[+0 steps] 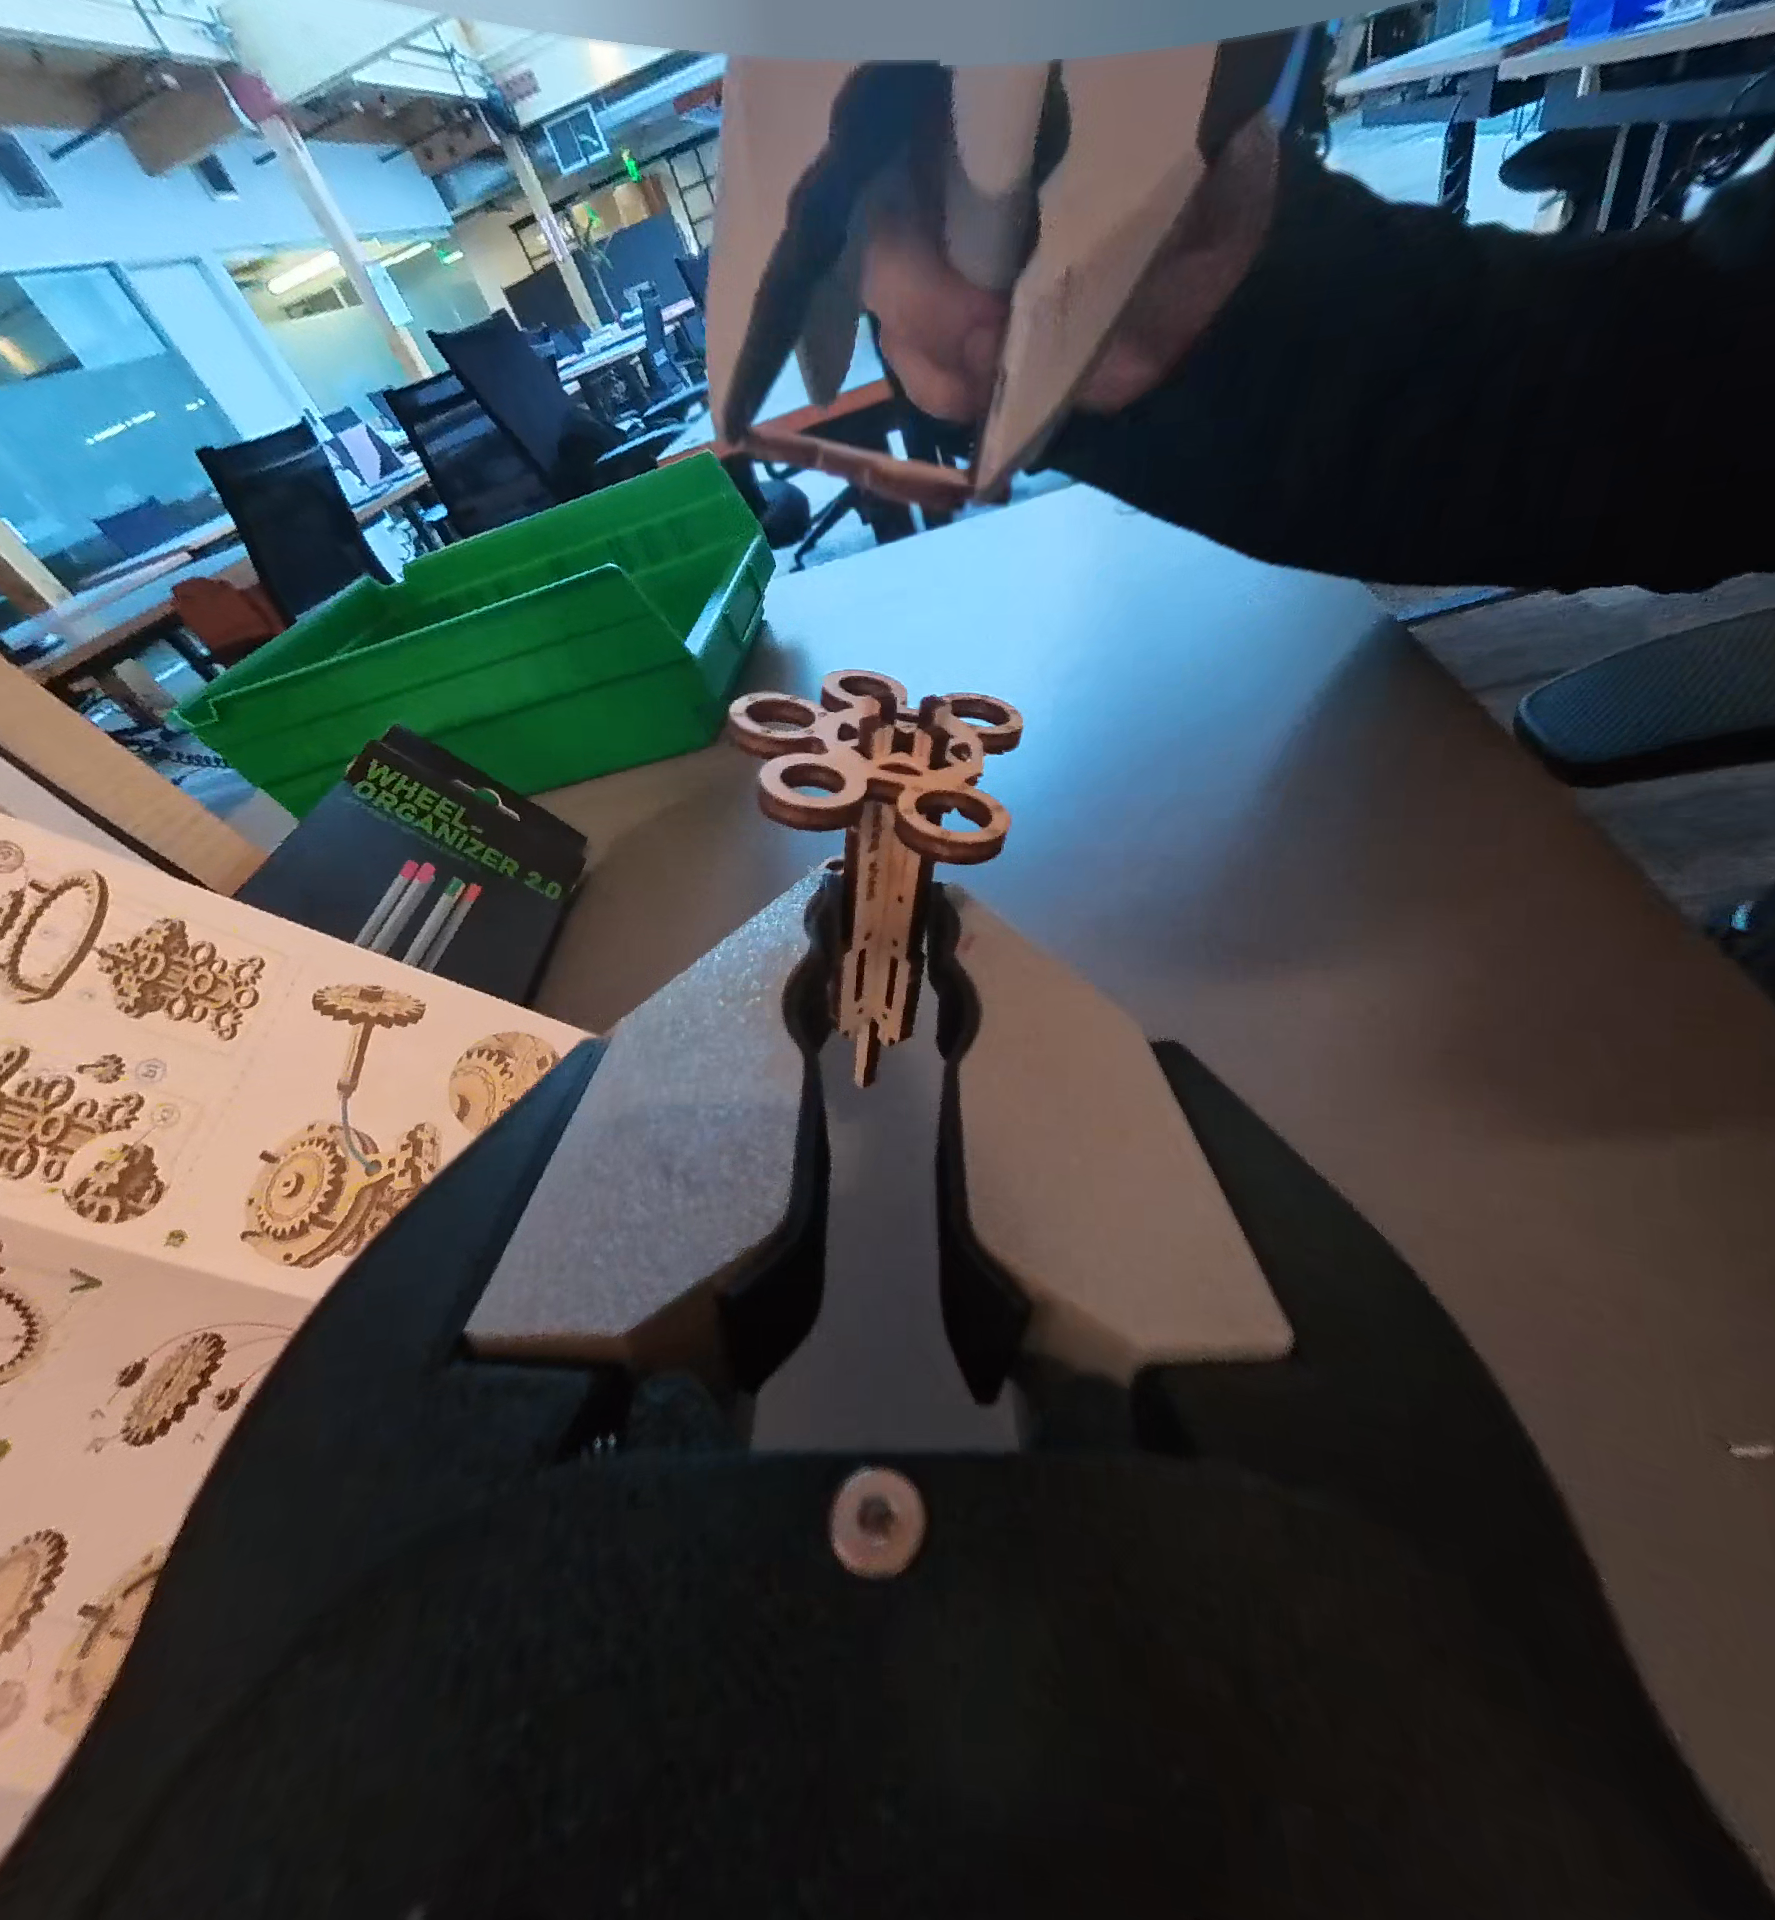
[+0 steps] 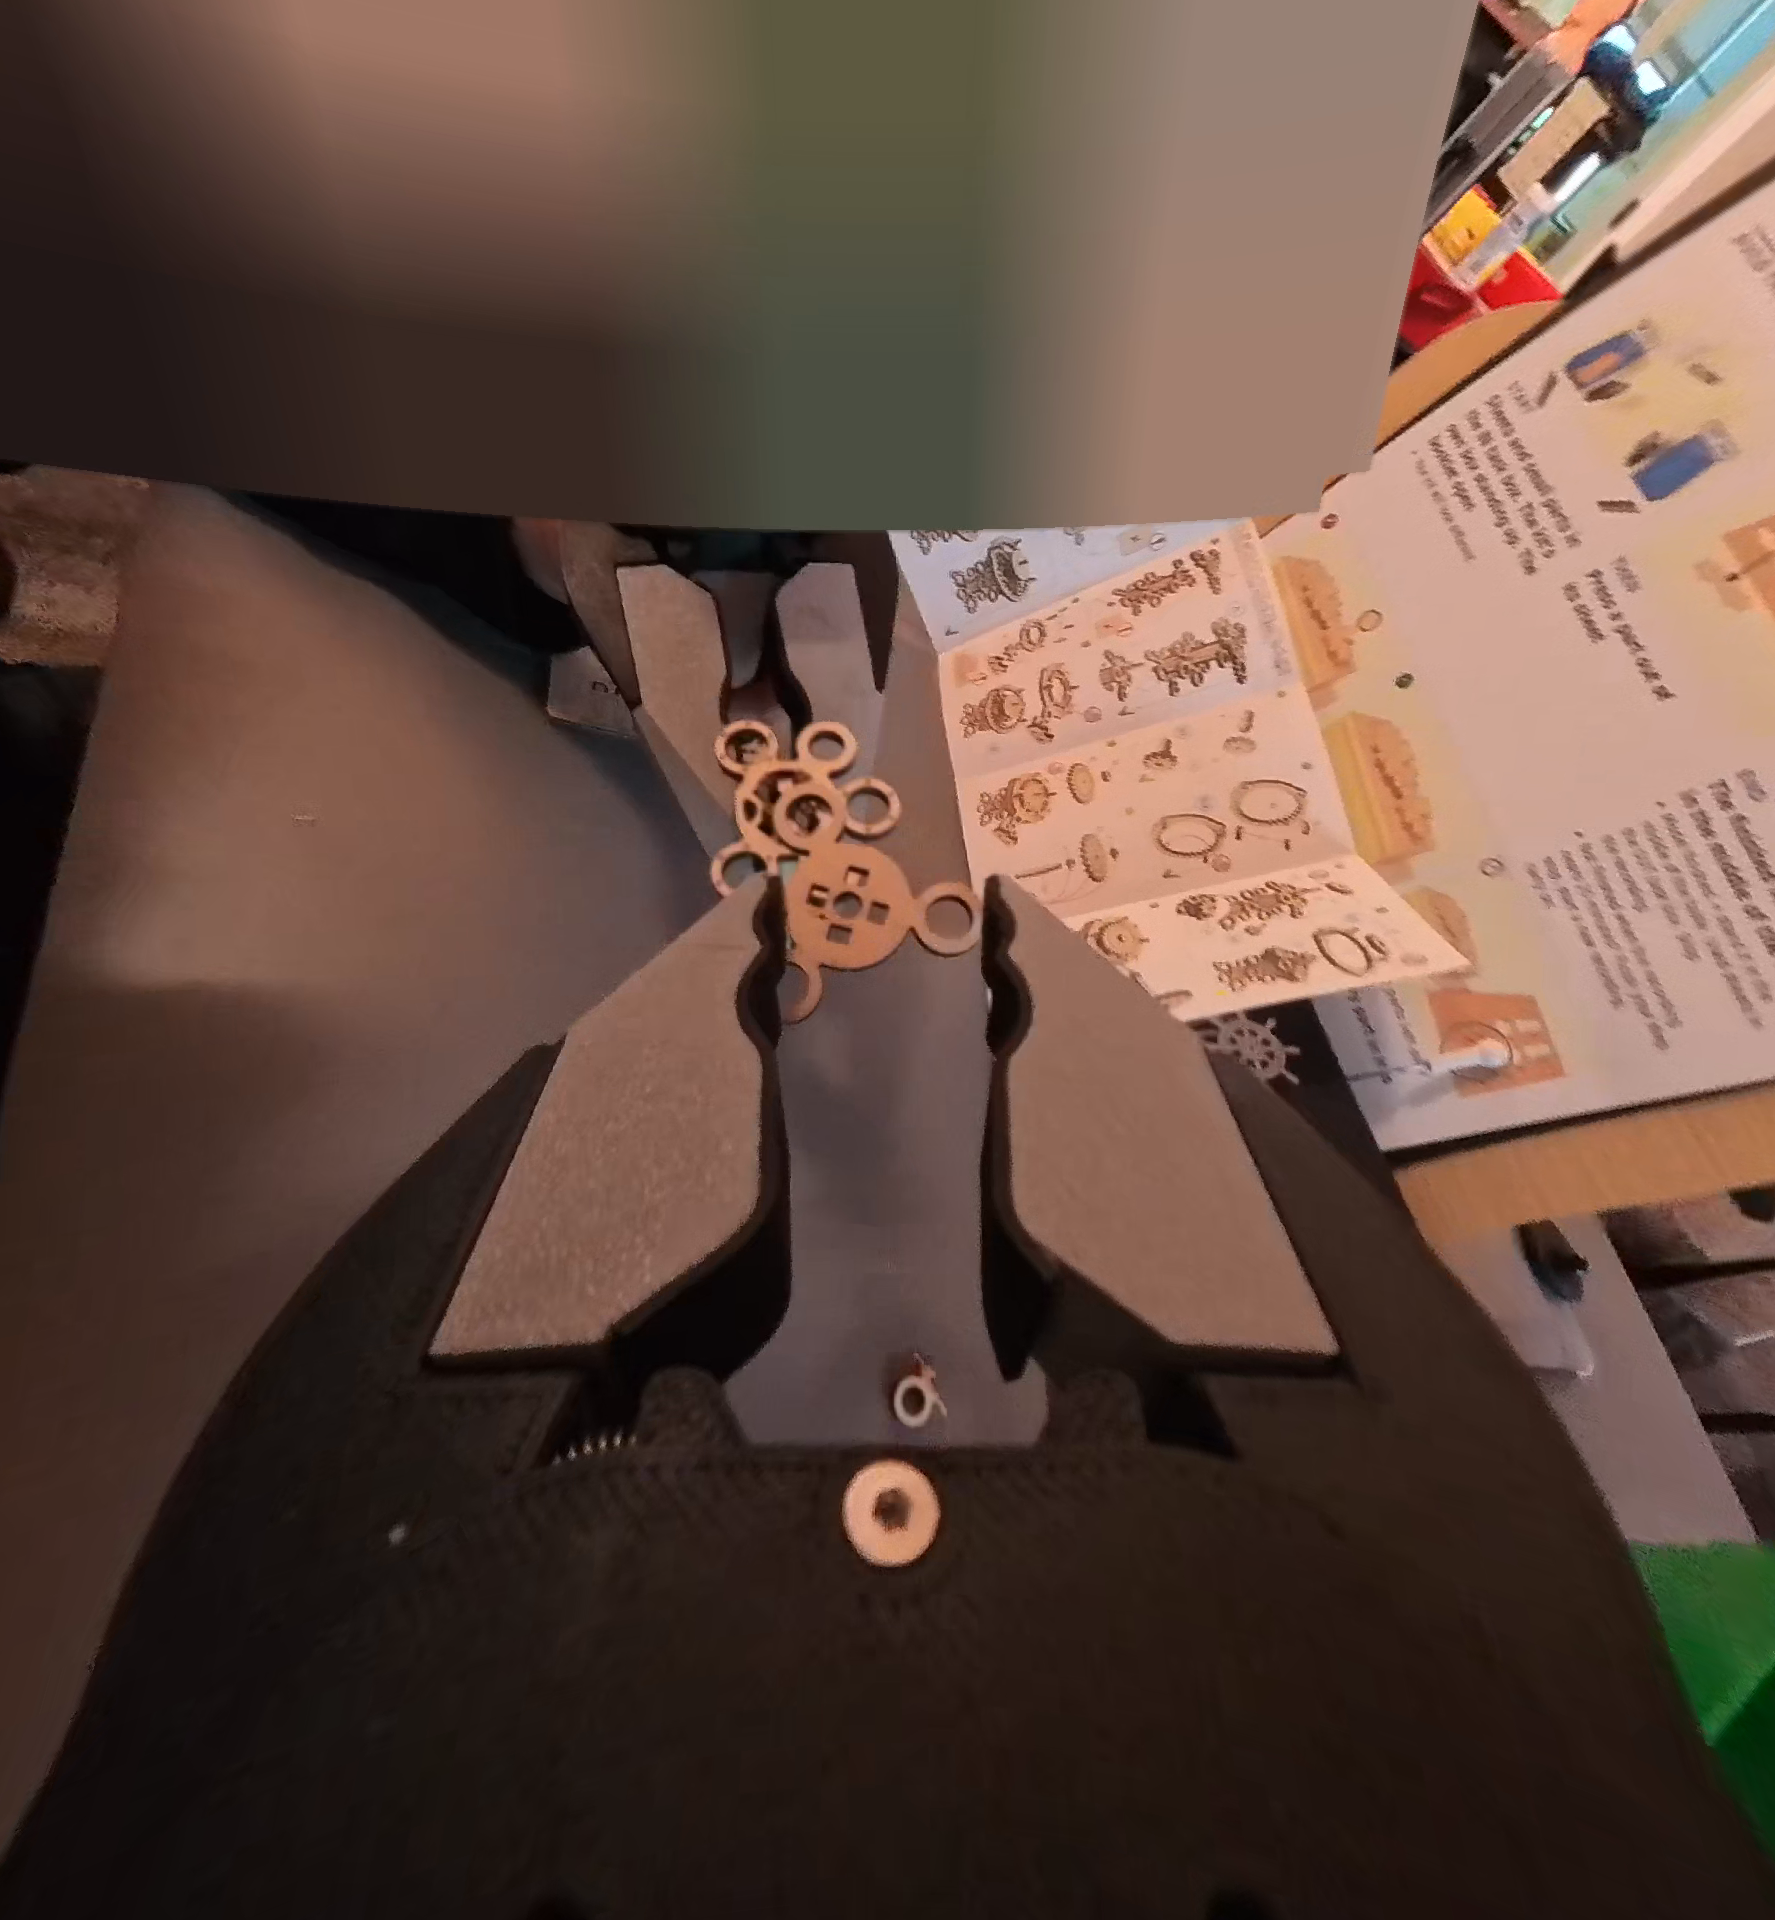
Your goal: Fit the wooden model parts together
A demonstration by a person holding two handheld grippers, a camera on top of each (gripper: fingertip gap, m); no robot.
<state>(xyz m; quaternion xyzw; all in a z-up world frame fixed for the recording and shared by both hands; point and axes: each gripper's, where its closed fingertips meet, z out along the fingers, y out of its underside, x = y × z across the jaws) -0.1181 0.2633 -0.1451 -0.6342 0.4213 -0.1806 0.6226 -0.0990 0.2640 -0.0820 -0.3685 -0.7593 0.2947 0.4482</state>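
My left gripper [image 1: 883, 914] is shut on the shaft of a wooden assembly [image 1: 878, 790]. The assembly is an upright slotted stem topped by a flat plate with several rings, held above the grey table [image 1: 1226, 831]. My right gripper [image 2: 878, 904] holds a flat wooden plate [image 2: 847, 920] with rings and square holes, clamped across its width between the fingertips. In the left wrist view the right gripper [image 1: 862, 457] is high and farther off, and the plate [image 1: 852, 462] shows edge-on. In the right wrist view the left gripper [image 2: 758, 675] and its assembly [image 2: 800, 800] sit just beyond the plate.
A green bin [image 1: 509, 644] and a black box [image 1: 447, 862] stand on the table's left. An unfolded instruction sheet [image 1: 135, 1091] lies at the left and also shows in the right wrist view [image 2: 1174, 810]. A small pale ring [image 2: 914, 1403] lies on the table. Office chairs [image 1: 291, 509] stand behind.
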